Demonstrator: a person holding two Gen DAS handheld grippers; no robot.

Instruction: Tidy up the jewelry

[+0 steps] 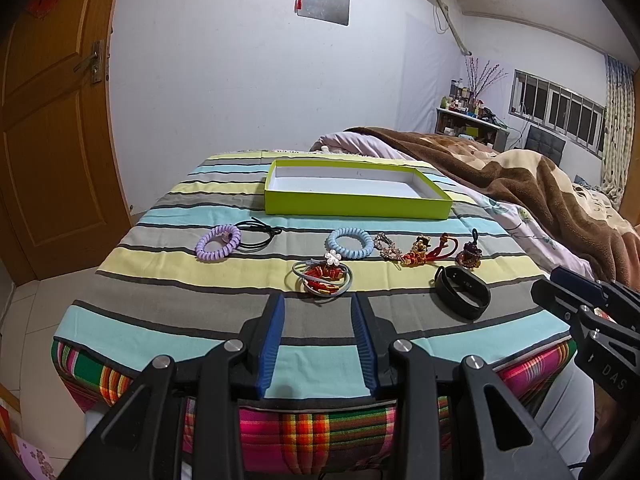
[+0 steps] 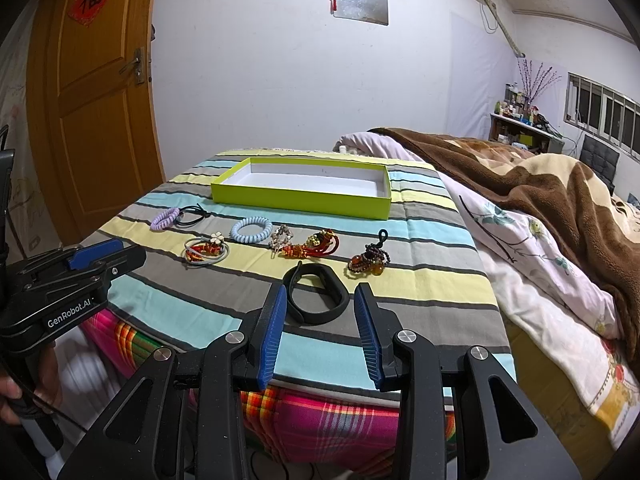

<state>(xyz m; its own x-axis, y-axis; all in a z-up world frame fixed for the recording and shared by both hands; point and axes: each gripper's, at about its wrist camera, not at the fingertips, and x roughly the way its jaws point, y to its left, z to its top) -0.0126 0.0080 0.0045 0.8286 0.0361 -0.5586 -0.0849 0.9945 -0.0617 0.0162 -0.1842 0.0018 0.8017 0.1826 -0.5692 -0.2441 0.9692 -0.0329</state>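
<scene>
A lime-green box with a bare white inside stands at the far end of the striped cloth. In front of it lie a purple coil band, a black hair tie, a blue coil band, a grey tie with a white flower and red cord, a red-gold charm, a dark beaded charm and a black wristband. My left gripper is open over the near edge, just before the grey tie. My right gripper is open, just before the wristband.
The striped cloth covers a small table over a plaid cloth. A bed with a brown blanket lies to the right. A wooden door stands at the left. A beaded clear bracelet lies beside the blue coil.
</scene>
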